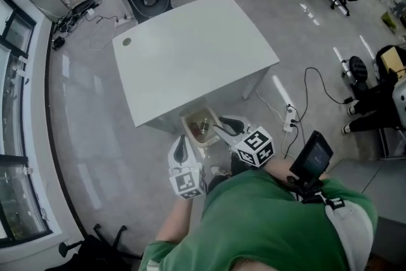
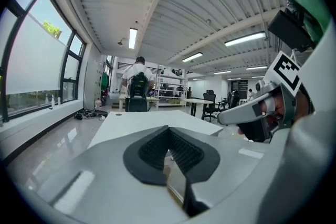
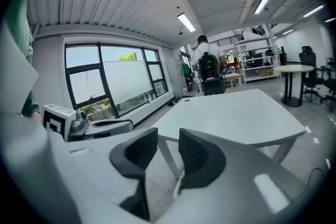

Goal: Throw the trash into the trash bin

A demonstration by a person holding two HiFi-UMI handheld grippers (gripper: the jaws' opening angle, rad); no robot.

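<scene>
The trash bin stands on the floor at lower centre of the head view, at the near edge of the white surface. Trash lies inside it. The right tongs overlap the bin's right rim in the frame, with their jaws parted by a clear gap and nothing between them. The left tongs, just lower left of the bin, have their jaws closed tip to tip and hold nothing.
</scene>
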